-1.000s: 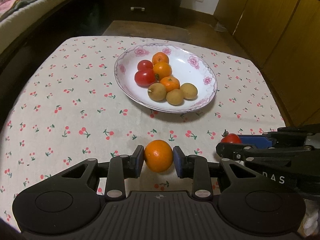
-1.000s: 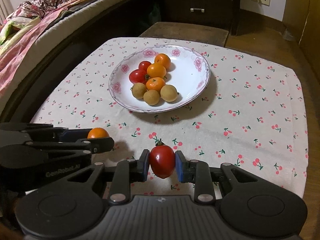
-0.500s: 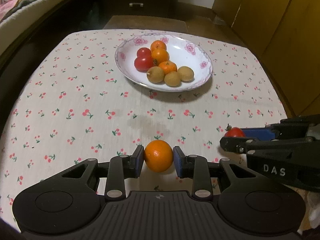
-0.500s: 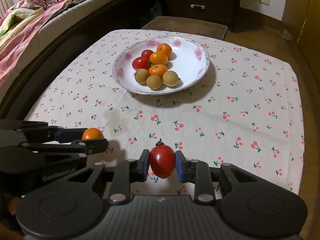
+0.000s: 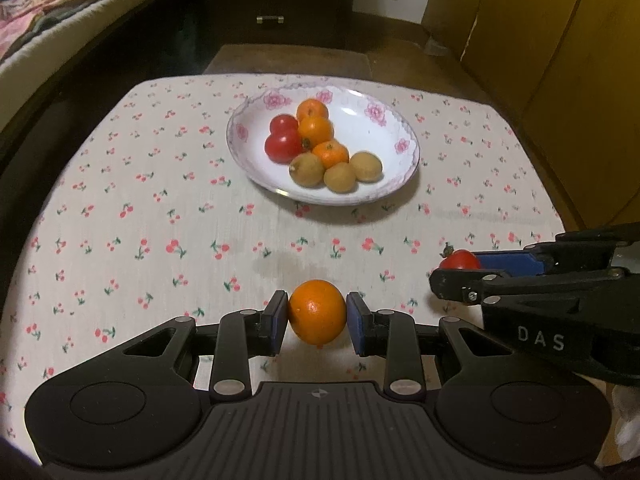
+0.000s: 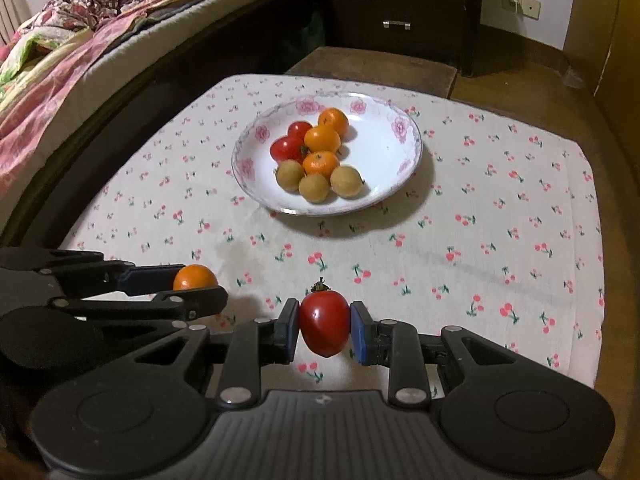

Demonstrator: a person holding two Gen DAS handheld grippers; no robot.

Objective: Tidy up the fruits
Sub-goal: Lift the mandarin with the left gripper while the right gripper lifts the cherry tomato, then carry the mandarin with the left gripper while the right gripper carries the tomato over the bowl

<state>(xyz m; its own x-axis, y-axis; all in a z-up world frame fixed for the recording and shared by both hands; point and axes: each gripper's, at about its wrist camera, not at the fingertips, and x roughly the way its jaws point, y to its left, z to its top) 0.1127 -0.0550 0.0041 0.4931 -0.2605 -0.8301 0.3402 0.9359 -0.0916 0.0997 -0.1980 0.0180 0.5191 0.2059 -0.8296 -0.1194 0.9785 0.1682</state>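
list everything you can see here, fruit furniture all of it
orange: 1, orange, clamped in the left gripper above the cloth
tomato: 1, red, clamped in the right gripper
plate: 1, white with pink flowers on the rim, far middle of the table
oranges on plate: 3, orange, in a row down the middle
tomatoes on plate: 2, red, left of the oranges
brown fruits: 3, tan, at the plate's near side
tablecloth: 1, white with red cherry print, over the table
drawers: 1 chest, dark wood, beyond the table
bed: 1, pink floral covers, far left
left gripper: 1, black with blue pads
right gripper: 1, black with blue pads
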